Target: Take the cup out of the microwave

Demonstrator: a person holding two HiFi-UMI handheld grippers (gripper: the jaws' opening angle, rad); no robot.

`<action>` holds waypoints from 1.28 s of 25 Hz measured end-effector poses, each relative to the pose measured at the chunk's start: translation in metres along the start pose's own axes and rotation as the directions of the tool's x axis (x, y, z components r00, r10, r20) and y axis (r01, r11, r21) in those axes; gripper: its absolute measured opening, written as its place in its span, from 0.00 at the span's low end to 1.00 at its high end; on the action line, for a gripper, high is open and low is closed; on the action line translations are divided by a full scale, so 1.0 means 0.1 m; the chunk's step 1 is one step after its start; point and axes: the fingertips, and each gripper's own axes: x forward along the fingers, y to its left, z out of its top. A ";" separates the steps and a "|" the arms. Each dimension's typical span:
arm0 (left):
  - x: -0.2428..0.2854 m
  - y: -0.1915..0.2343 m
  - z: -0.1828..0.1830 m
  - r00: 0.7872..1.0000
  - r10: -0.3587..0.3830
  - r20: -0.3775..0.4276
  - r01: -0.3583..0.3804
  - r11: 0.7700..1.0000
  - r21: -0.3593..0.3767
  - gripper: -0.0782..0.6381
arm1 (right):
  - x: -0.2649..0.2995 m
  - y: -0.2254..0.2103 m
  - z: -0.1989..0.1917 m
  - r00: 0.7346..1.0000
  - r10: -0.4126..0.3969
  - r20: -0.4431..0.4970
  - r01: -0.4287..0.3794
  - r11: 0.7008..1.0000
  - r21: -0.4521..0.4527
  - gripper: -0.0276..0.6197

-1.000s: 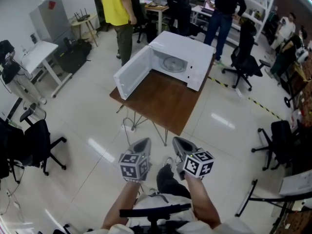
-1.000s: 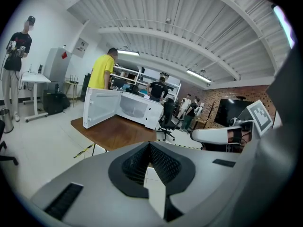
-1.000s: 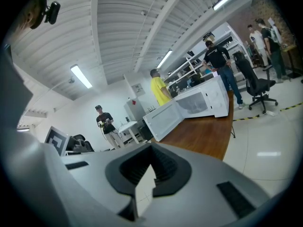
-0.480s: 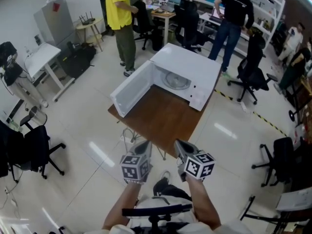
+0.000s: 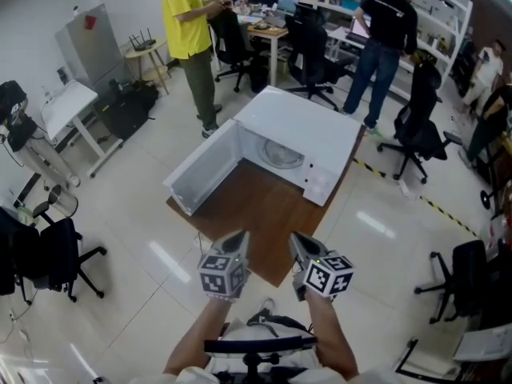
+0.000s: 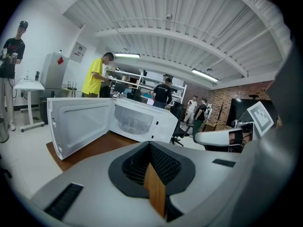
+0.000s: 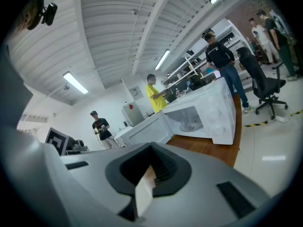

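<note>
At the near edge of the scene, just short of the brown wooden tabletop [image 5: 264, 214], the left gripper [image 5: 234, 241] and the right gripper [image 5: 298, 241] hang side by side, each with its jaws pressed together on nothing. On the far part of the tabletop stands the white box-shaped microwave [image 5: 312, 126], its white door [image 5: 204, 174] swung wide to the left. Inside the cavity the round glass turntable [image 5: 282, 157] shows. The cup cannot be made out for certain in any view; it is presumably in there and may be clear.

The reach has not begun, and I see three likely slips. A gripper going in with its jaws together would shove the cup rather than take it. The left gripper could clip the door, which juts towards it. A cup that is hard to see invites a misjudged, off-centre pinch that tips it on the turntable.
</note>
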 end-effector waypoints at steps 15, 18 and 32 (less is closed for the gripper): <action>0.45 0.05 0.00 0.998 0.004 -0.058 -0.001 0.999 0.043 0.11 | 0.21 -0.37 0.02 1.000 -0.002 -0.006 0.003 0.999 0.054 0.06; 0.58 0.11 0.03 0.998 -0.009 -0.068 0.012 0.999 0.051 0.11 | 0.30 -0.44 0.02 1.000 -0.019 0.000 0.019 0.997 0.070 0.06; 1.45 0.45 0.31 0.989 -0.087 -0.123 0.101 0.988 0.115 0.11 | 0.75 -0.77 0.37 0.990 -0.137 0.030 0.134 0.987 0.083 0.06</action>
